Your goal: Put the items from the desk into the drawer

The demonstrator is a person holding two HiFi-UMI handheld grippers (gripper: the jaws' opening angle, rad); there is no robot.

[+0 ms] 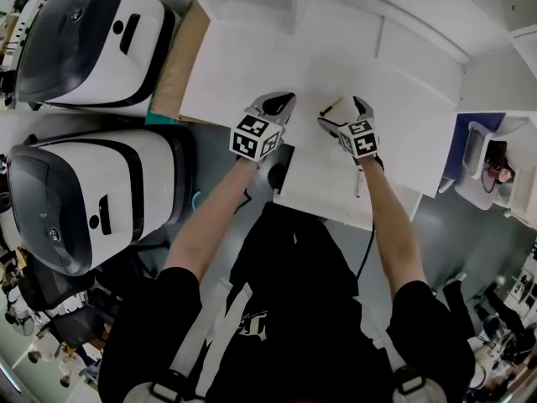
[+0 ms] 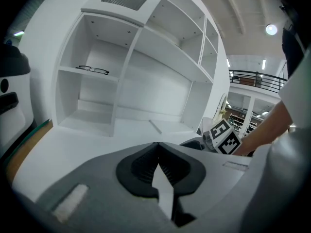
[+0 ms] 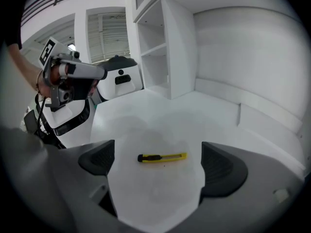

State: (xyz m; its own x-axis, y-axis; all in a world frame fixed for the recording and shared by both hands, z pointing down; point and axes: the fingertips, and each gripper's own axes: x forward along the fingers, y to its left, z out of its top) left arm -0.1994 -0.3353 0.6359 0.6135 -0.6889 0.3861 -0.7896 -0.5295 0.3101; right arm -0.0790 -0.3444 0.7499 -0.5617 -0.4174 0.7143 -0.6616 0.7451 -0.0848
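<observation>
A yellow utility knife (image 1: 331, 106) with a black end lies flat on the white desk (image 1: 252, 65). My right gripper (image 1: 344, 114) hovers just above and before it, tilted down, jaws wide open. In the right gripper view the knife (image 3: 162, 157) lies crosswise on the desk in the gap between the two dark pads (image 3: 99, 158), untouched, and my right gripper (image 3: 158, 163) holds nothing. My left gripper (image 1: 282, 102) hangs over the desk to the knife's left. In the left gripper view my left gripper (image 2: 156, 155) is shut, its ribbed pads meeting, with nothing seen between them.
A white shelf unit (image 2: 121, 57) stands at the desk's back, with a pair of glasses (image 2: 92, 70) on one shelf. A thin white strip (image 2: 155, 126) lies near it. Two large white-and-black machines (image 1: 84, 40) (image 1: 75, 200) stand left of the desk.
</observation>
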